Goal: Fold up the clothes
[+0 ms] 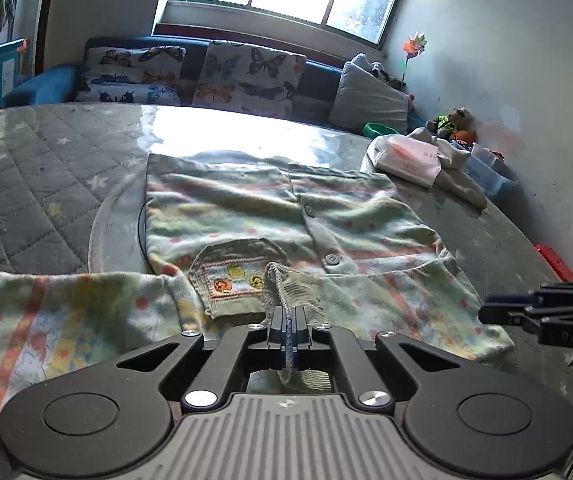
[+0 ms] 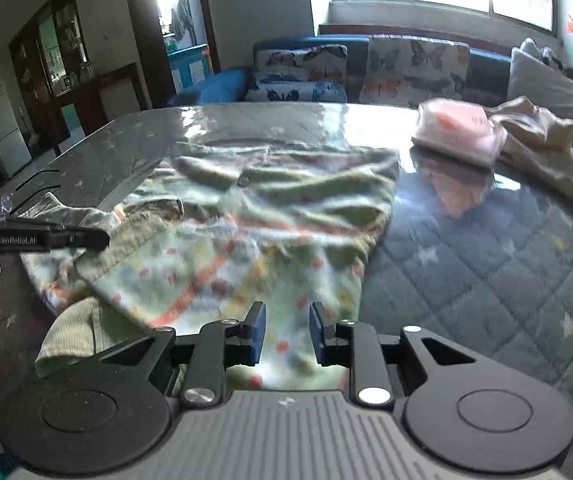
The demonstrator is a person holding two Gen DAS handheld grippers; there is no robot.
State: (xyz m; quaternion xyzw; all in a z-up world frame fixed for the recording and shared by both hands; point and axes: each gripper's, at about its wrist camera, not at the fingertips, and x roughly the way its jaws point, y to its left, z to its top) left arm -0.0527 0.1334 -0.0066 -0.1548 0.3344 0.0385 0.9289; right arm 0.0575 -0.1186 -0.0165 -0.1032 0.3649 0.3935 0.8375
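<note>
A pale green patterned knit cardigan (image 1: 246, 208) with buttons and a small pocket lies spread on the quilted table (image 1: 38, 184). My left gripper (image 1: 288, 320) is shut on the cardigan's ribbed green cuff (image 1: 282, 280), lifted over the pocket. The right gripper shows at the right edge of the left wrist view (image 1: 486, 306). In the right wrist view the cardigan (image 2: 246, 232) lies ahead, blurred. My right gripper (image 2: 286, 336) is open and empty above the cardigan's near edge. The left gripper (image 2: 98, 238) shows at the left, holding the cuff.
A pink tissue pack (image 1: 410, 158) and a beige folded garment (image 1: 456, 172) lie at the table's far right, also in the right wrist view (image 2: 456, 132). A sofa with butterfly cushions (image 1: 246, 76) stands behind the table. A red item (image 1: 554, 260) sits at the right edge.
</note>
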